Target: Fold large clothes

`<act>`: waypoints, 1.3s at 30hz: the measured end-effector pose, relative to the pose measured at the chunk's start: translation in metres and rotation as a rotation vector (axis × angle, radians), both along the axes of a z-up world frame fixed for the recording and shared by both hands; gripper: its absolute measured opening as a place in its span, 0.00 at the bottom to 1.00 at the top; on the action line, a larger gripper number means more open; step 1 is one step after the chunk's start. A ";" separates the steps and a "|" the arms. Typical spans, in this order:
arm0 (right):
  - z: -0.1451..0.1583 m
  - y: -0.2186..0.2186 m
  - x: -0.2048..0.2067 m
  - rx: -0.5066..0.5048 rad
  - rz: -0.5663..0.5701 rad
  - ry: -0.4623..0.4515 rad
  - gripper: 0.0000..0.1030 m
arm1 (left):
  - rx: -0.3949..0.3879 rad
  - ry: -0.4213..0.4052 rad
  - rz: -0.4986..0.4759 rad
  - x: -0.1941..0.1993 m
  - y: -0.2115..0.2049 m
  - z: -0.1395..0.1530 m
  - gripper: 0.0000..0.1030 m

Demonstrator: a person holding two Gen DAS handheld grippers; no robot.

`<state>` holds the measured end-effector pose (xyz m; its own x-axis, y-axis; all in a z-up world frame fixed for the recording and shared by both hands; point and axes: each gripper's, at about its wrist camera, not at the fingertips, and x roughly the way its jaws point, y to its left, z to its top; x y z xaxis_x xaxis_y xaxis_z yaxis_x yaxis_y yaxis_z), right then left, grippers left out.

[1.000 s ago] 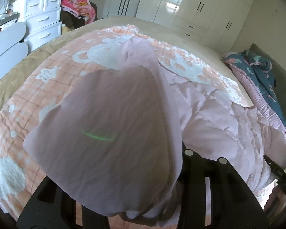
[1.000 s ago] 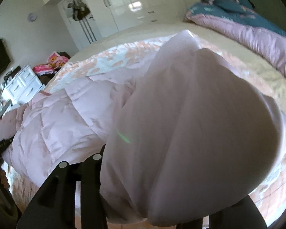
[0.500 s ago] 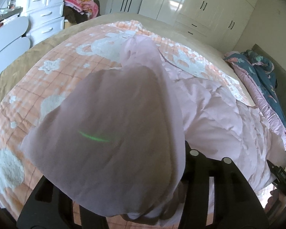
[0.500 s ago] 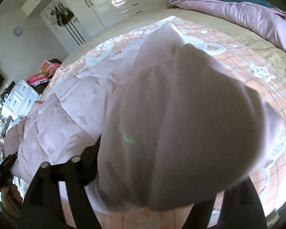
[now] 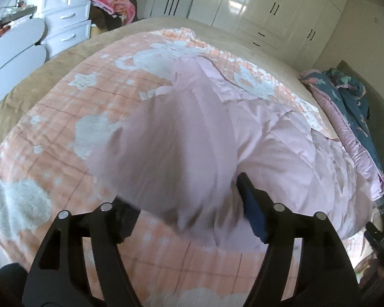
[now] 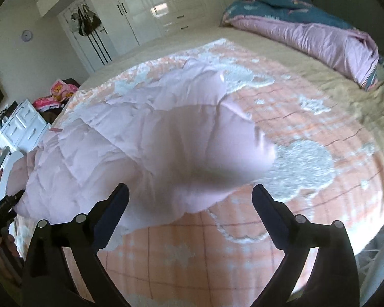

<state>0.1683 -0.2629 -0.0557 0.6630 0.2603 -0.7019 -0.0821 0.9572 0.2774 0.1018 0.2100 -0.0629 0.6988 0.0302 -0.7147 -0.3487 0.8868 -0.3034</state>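
A pale pink quilted coat (image 5: 281, 153) lies spread on the orange checked blanket (image 5: 64, 133) on the bed. In the left wrist view a blurred flap of the coat (image 5: 181, 158) hangs loosely between the jaws of my left gripper (image 5: 187, 212). Those jaws are opening and their pads do not press on the cloth. In the right wrist view the coat (image 6: 102, 148) ends in a folded flap (image 6: 217, 148) just ahead of my right gripper (image 6: 189, 192). Its jaws are still opening, spread wide either side of the flap's near edge without touching it.
A rolled pink and teal duvet (image 6: 307, 30) lies at the far side of the bed. White drawers (image 5: 64, 23) and a pile of bright clothes (image 5: 115, 2) stand beside the bed, white wardrobes (image 5: 268, 12) behind. A hand (image 6: 0, 250) holds the other gripper at the left edge.
Both grippers have spread their jaws and let go of the pink flaps, which have dropped from in front of the cameras onto the coat and blanket. Both hands have drawn back.
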 end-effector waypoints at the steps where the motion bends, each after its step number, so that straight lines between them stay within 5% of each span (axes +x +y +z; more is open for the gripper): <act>1: 0.004 -0.001 -0.006 -0.005 0.002 -0.015 0.95 | 0.003 -0.004 -0.001 -0.004 0.000 0.002 0.63; 11: 0.045 0.002 -0.057 -0.051 0.040 -0.134 0.96 | 0.060 -0.050 -0.031 -0.045 -0.011 0.028 0.91; 25: 0.097 0.035 -0.097 -0.094 0.137 -0.279 0.96 | 0.087 -0.138 -0.097 -0.081 -0.039 0.072 0.91; 39: 0.111 0.061 -0.128 -0.099 0.201 -0.357 0.96 | 0.099 -0.204 -0.203 -0.094 -0.092 0.084 0.91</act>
